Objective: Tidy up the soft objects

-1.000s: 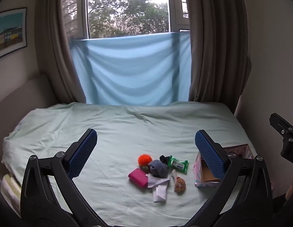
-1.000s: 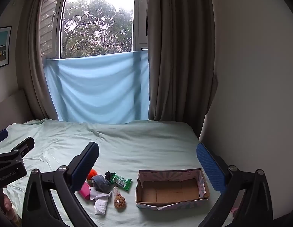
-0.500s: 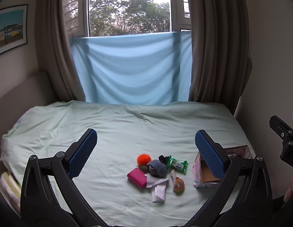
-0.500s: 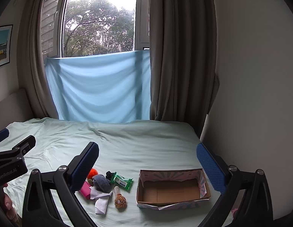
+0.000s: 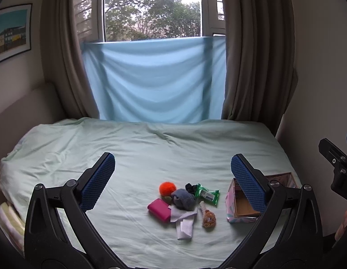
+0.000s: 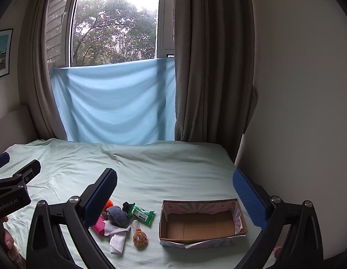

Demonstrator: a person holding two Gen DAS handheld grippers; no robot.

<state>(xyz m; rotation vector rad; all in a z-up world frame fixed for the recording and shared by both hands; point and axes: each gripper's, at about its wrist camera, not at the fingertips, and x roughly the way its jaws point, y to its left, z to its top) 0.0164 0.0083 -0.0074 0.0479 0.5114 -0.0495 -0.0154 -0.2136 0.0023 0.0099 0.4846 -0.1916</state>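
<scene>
Down on the pale green bed sheet (image 5: 151, 148) lies a small heap of soft things, near the front edge and a little right of centre in the left wrist view. An orange pom-pom (image 5: 167, 188) sits at the far left of the heap, with a grey bundled sock (image 5: 183, 199) touching it on the right and a dark scrap of fabric (image 5: 191, 187) just behind. A green wipes packet (image 5: 206, 194) lies to the right of the sock. A pink pouch (image 5: 159, 209) is at the near left, its edge under a pale lilac cloth (image 5: 180, 213). A white mesh cloth (image 5: 184, 227) trails nearest of all, and a brown knitted toy (image 5: 208, 217) lies just right of it.

Right of the heap, apart from it, stands an open cardboard box (image 6: 201, 222) with patterned outer walls; nothing is seen inside it.

Both tools hover above the bed, touching nothing. The left gripper (image 5: 173, 177) has its blue-padded fingers (image 5: 98, 181) spread wide, the heap showing in the gap between them. The right gripper (image 6: 174, 192) is equally wide apart and holds nothing, with the box framed between its fingers (image 6: 249, 199).

Beyond the bed hang a blue cloth (image 5: 155, 80) across the window (image 5: 151, 9), brown curtains (image 5: 254, 51) either side, and a framed picture (image 5: 11, 31) on the left wall.
</scene>
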